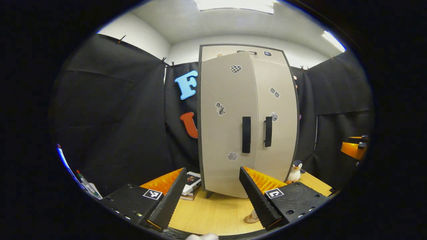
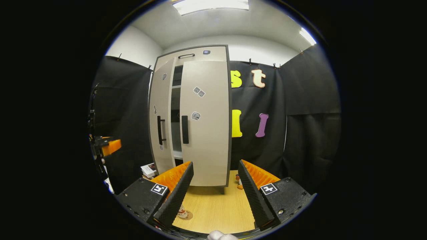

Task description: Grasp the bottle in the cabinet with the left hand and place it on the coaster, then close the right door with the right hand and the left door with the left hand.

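Booth setup: black cloth walls, pale wood-grain tabletop (image 2: 217,206), tall beige cabinet (image 2: 217,53) standing at the back of it.

Left gripper (image 1: 210,193): fingers spread wide, nothing between them, ribbed inner faces. It points straight at the left door (image 1: 227,133). Right gripper (image 2: 215,191): also spread wide and empty, hovering over the table in front of the right door (image 2: 205,123).

Bottle (image 2: 181,211) looks already out of the cabinet. It sits upright on a round coaster (image 2: 186,216) low on the table, partly hidden behind the right gripper's left finger; in the left gripper view its base peeks out beside that gripper's right finger. So my read is the placing step is done and the doors are what's left.

Key relation: right gripper view shows the right door nearly flush with the frame, while the left door is ajar, with a dark vertical gap between them and shelves visible inside. Left door lies dead ahead of the left gripper, long axis vertical, swinging toward the camera. Left gripper is clearly the nearer one, so a forward push on the panel near the handle should finish it.

Materials: doors are flat matte laminate with dark edge trim and slim black vertical bar handles (image 1: 246,134), plus a few small stickers. Penguin toy (image 1: 295,170) stands by the cabinet's right foot, a stack of books (image 1: 191,186) by its left.
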The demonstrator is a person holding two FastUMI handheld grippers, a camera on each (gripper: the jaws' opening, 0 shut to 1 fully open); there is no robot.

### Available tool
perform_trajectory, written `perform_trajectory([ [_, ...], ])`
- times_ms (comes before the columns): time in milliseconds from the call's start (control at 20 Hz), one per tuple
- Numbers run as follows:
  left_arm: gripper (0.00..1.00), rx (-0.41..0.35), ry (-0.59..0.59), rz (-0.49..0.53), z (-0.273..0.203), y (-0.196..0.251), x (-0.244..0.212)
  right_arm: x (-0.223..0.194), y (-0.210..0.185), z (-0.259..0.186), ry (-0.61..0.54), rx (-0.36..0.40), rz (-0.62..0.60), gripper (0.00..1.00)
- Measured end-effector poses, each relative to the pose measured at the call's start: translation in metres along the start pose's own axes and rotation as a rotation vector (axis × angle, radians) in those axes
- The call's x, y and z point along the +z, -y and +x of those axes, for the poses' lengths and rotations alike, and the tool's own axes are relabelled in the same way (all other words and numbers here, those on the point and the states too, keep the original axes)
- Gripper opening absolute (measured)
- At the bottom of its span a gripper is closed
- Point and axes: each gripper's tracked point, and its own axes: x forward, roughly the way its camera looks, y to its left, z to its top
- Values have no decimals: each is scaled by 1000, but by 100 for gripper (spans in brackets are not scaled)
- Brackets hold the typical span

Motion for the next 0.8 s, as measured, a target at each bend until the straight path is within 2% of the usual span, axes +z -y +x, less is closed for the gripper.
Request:
perform_trajectory([
  [200, 96, 3, -20, 1, -11, 3, -8, -1, -2, 0, -1, 2, -7, 83],
  [800, 96, -65, 18, -6, -11, 38, 7, 4, -2, -5, 4, -18, 23, 83],
])
